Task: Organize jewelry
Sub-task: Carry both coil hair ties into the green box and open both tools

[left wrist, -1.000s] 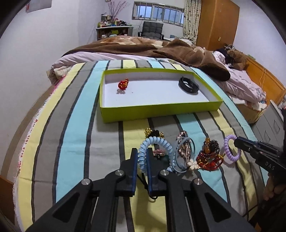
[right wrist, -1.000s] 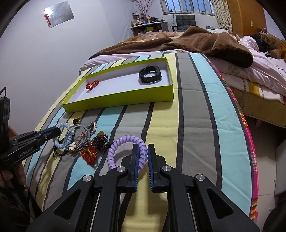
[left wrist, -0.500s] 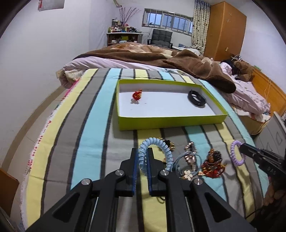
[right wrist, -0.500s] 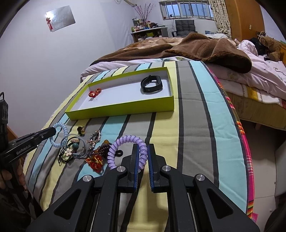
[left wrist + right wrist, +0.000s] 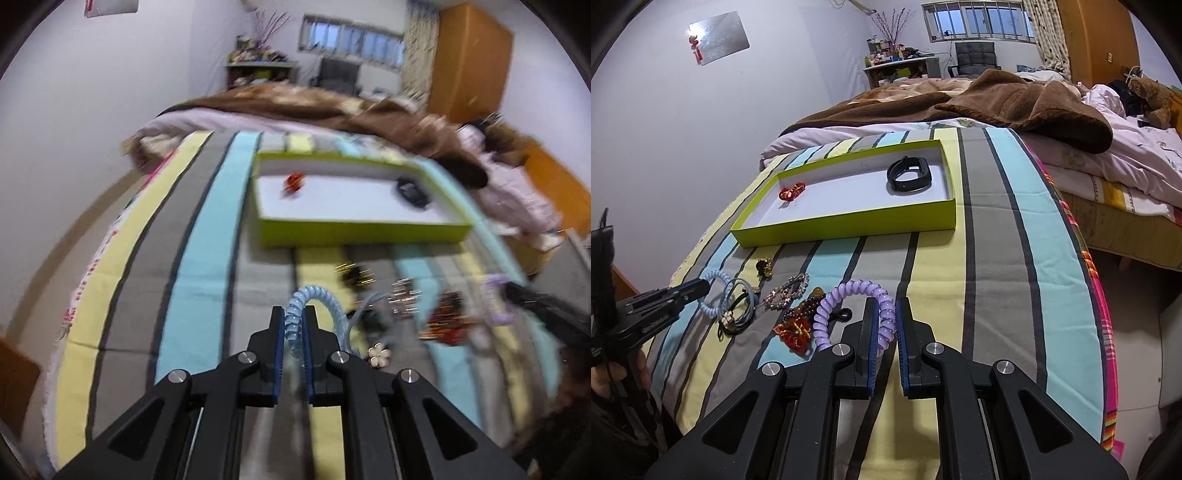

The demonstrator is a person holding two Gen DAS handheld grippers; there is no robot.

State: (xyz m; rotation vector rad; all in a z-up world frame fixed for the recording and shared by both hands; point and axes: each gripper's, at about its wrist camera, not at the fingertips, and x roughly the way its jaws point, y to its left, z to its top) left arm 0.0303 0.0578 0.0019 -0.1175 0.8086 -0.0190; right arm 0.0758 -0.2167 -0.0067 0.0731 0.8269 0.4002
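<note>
My left gripper (image 5: 293, 314) is shut on a light blue spiral hair tie (image 5: 325, 302), held above the striped bedspread; it also shows in the right wrist view (image 5: 703, 286) with the blue tie (image 5: 711, 295). My right gripper (image 5: 884, 306) is shut on a purple spiral hair tie (image 5: 846, 299). A green tray (image 5: 849, 225) ahead holds a black band (image 5: 909, 175) and a red ornament (image 5: 790, 192). A pile of jewelry (image 5: 783, 306) lies between the grippers. The left wrist view is motion-blurred.
The striped bedspread (image 5: 1008, 258) drops off at its right edge with floor beyond. A brown blanket (image 5: 1015, 99) and pink bedding (image 5: 1126, 155) lie behind the tray. A white wall is at the left.
Both grippers have lifted and pulled back with their hair ties. The left wrist view has swung and blurred; the tray now looks farther off. The jewelry pile stays put.
</note>
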